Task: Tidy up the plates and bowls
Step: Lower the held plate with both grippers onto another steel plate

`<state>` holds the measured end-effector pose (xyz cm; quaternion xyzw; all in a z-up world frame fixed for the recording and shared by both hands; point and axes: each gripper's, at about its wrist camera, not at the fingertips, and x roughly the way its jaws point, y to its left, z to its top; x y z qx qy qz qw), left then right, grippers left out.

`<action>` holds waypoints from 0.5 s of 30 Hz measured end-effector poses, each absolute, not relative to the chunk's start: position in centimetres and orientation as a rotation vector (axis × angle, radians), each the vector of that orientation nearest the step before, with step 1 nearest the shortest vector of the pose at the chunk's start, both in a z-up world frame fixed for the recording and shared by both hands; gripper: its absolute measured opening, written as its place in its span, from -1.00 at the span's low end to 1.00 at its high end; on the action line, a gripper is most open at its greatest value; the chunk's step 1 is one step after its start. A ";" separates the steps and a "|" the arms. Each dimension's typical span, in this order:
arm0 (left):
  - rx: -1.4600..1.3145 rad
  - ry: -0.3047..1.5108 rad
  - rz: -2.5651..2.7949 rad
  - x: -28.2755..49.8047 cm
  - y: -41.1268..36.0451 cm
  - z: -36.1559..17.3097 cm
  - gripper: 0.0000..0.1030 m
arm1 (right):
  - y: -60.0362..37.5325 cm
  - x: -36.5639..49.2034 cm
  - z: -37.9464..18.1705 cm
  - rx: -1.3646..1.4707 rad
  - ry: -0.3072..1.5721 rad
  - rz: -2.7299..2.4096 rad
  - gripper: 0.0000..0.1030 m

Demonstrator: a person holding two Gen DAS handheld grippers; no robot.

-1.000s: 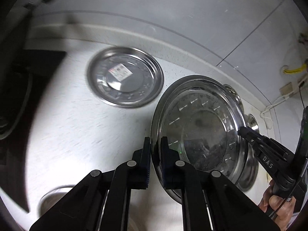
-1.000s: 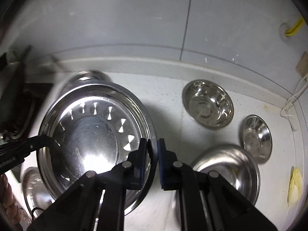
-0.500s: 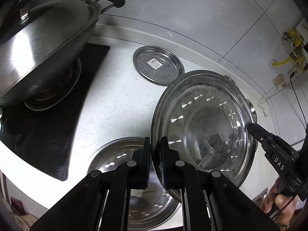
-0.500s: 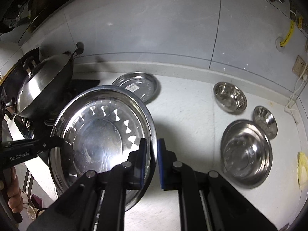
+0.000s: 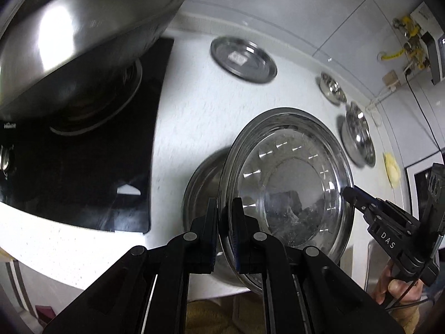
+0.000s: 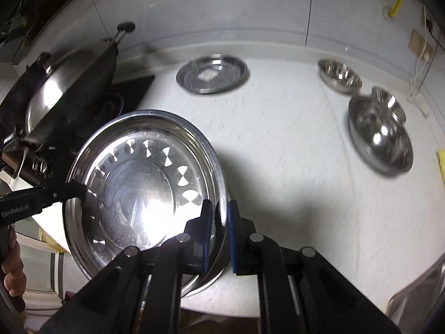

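A large steel plate (image 5: 286,183) with a petal pattern hangs tilted above the counter, carried between both grippers. My left gripper (image 5: 224,222) is shut on its near rim. My right gripper (image 6: 221,222) is shut on the opposite rim and shows in the left wrist view as a black tip (image 5: 350,192). In the right wrist view the same plate (image 6: 139,189) fills the lower left, with the left gripper (image 6: 80,189) on its far edge. A second large steel plate (image 5: 203,189) lies on the counter, partly hidden under the held one.
A small flat plate with a sticker (image 6: 212,75) sits near the back wall. Steel bowls (image 6: 339,76) (image 6: 381,139) stand at the right, with a yellow sponge (image 5: 392,167) beyond. A lidded wok (image 5: 78,36) on a black stove (image 5: 83,167) fills the left. A sink corner (image 6: 417,300) lies front right.
Both grippers carried the plate back from the wall toward the counter's front edge. The wok and stove came into view, and the held plate now overlaps the large plate on the counter.
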<state>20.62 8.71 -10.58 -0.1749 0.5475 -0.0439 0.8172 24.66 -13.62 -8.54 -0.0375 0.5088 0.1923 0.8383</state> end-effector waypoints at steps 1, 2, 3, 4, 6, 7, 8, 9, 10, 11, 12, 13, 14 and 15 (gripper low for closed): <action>-0.371 1.175 -0.094 20.5 8.8 -11.0 -0.88 | -13.5 24.3 -8.9 -0.080 1.087 0.405 -0.80; -0.363 1.186 -0.091 20.4 8.9 -11.5 -0.88 | -13.2 24.1 -9.3 -0.090 1.095 0.404 -0.80; -0.359 1.194 -0.086 20.4 8.9 -12.0 -0.88 | -12.9 24.0 -9.6 -0.105 1.101 0.406 -0.80; -0.361 1.205 -0.080 20.4 8.9 -12.5 -0.88 | -12.7 24.1 -9.9 -0.110 1.109 0.409 -0.80; -0.367 1.228 -0.073 20.5 8.9 -13.7 -0.88 | -12.6 24.5 -10.4 -0.116 1.126 0.419 -0.80; -0.375 1.241 -0.067 20.5 8.9 -14.3 -0.88 | -12.6 24.7 -10.7 -0.124 1.136 0.422 -0.80; -0.373 1.249 -0.064 20.5 8.8 -14.7 -0.87 | -12.4 24.8 -11.1 -0.133 1.144 0.423 -0.80; -0.369 1.255 -0.057 20.5 8.7 -15.0 -0.88 | -12.3 25.0 -11.3 -0.141 1.150 0.427 -0.80; -0.364 1.257 -0.044 20.5 8.5 -15.3 -0.87 | -12.2 25.2 -11.7 -0.149 1.159 0.434 -0.80; -0.361 1.261 -0.034 20.5 8.4 -15.6 -0.88 | -12.2 25.5 -12.2 -0.157 1.170 0.441 -0.80; -0.364 1.266 -0.029 20.5 8.4 -15.9 -0.87 | -12.1 25.7 -12.6 -0.164 1.178 0.444 -0.80; -0.369 1.269 -0.024 20.6 8.3 -16.2 -0.87 | -12.2 25.9 -12.9 -0.166 1.187 0.446 -0.80; -0.364 1.268 -0.014 20.8 8.0 -16.5 -0.88 | -12.3 26.2 -13.4 -0.167 1.198 0.451 -0.80; -0.355 1.264 -0.003 20.9 7.8 -16.6 -0.88 | -12.4 26.3 -13.8 -0.173 1.207 0.458 -0.80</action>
